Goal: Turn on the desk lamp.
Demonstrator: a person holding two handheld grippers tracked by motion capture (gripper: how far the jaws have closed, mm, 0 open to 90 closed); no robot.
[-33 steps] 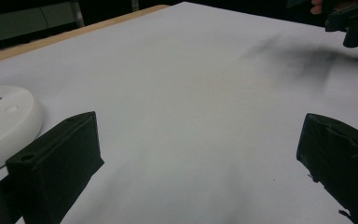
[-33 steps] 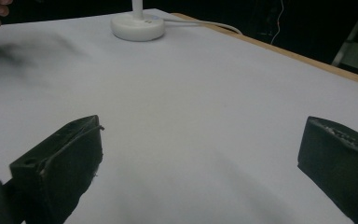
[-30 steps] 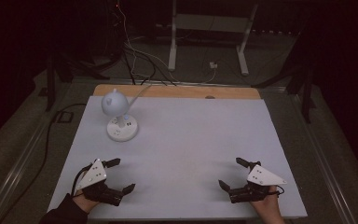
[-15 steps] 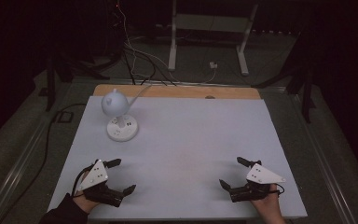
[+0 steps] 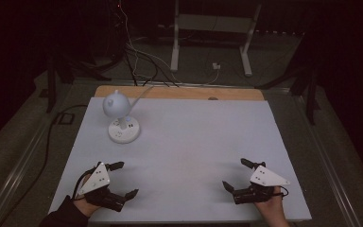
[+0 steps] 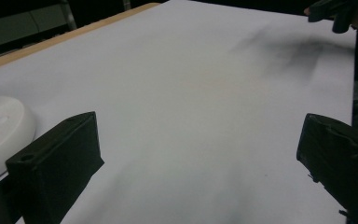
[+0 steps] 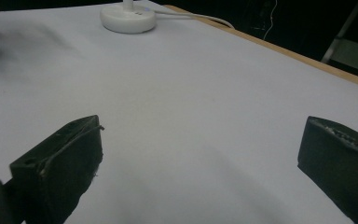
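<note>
Both idle at near edge of table (image 5: 184, 142), nothing in hand yet. Nearest thing: lamp (image 5: 119, 118), far-left part of the sheet, round head over a round white base, cord trailing off the back edge.

Likely step: reach for lamp. Best done with left gripper (image 5: 123, 179), closer and on the same side. Approach low and forward, jaws kept wide, aim at the thin neck or the base rim rather than the round head, which looks likely to slip. Mind the cord behind; no dragging the base sideways.

Left gripper: jaws wide apart, empty, just over the sheet; lamp base (image 6: 0, 130) at left of its view, beside the left jaw, touching or not, cannot tell.

Right gripper (image 5: 238, 176): jaws wide apart, empty, well apart from lamp; base (image 7: 127, 18) far ahead across bare sheet.
</note>
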